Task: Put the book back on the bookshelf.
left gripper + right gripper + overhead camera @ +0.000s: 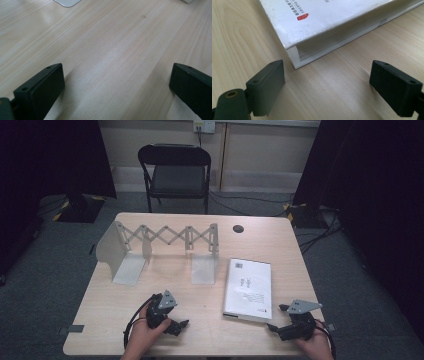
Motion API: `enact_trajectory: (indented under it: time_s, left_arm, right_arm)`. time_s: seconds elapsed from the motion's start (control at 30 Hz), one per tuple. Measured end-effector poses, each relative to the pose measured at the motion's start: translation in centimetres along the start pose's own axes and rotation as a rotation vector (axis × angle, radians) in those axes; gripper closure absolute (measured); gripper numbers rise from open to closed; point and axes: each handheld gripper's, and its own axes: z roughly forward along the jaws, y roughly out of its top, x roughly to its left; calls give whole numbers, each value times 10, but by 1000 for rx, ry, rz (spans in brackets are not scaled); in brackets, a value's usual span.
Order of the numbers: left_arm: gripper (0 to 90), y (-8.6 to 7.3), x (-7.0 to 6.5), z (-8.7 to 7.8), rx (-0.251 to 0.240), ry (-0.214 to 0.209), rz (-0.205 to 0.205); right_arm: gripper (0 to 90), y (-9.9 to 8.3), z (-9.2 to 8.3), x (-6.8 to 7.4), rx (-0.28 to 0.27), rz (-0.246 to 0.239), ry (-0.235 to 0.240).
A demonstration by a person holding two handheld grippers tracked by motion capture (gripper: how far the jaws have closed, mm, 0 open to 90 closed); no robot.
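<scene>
Table [200,320] holds book [248,289]; right tool [327,85] faces its corner.

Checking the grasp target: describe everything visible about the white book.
The white book is a closed, fairly thick paperback with a glossy cover, lying flat on the wooden table, right of the folding rack. The cover carries small dark print and a red mark near one corner. The page block shows at its edge. Nothing touches it; the right hand-held gripper faces its near corner, jaws open.

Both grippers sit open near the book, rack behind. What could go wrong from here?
1. The white book lies flat on the table; the right gripper, open at its corner, may push it instead of gripping.
2. The expanding rack stands close behind and could get knocked.
</scene>
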Motion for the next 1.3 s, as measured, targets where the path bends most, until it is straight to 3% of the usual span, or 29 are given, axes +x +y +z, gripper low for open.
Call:
enact_trajectory:
  time_s: [0.37, 0.43, 0.63, 0.77, 0.83, 0.97, 1.07, 1.2, 1.3]
  left_arm:
    - [0, 4, -2, 4, -6, -5, -12]
    - [0, 8, -1, 4, 35, -8, -2]
    - [29, 16, -3, 4, 83, -2, -4]
    - [185, 23, -4, 4, 85, -29, -4]
    - [163, 27, -5, 6, 92, -46, -16]
    - [164, 34, -11, 6, 95, -72, 6]
    - [163, 40, -17, 7, 86, -95, -8]
    - [164, 47, -25, 9, 104, -102, 43]
    - [169, 50, -29, 12, 109, -118, 49]
  right_arm:
    - [125, 0, 0, 0, -1, 1, -1]
    - [135, 0, 0, 0, -4, 6, -4]
    - [145, 1, 1, 3, -7, 29, -27]
    - [159, 3, 0, 8, 10, 29, -27]
    - [177, 4, -1, 10, 20, 35, -29]
    - [199, 8, 1, 12, 28, 46, -19]
    - [238, 9, 1, 14, 20, 59, 0]
    - [282, 13, 3, 19, 29, 51, -29]
    - [332, 17, 3, 19, 11, 54, -21]
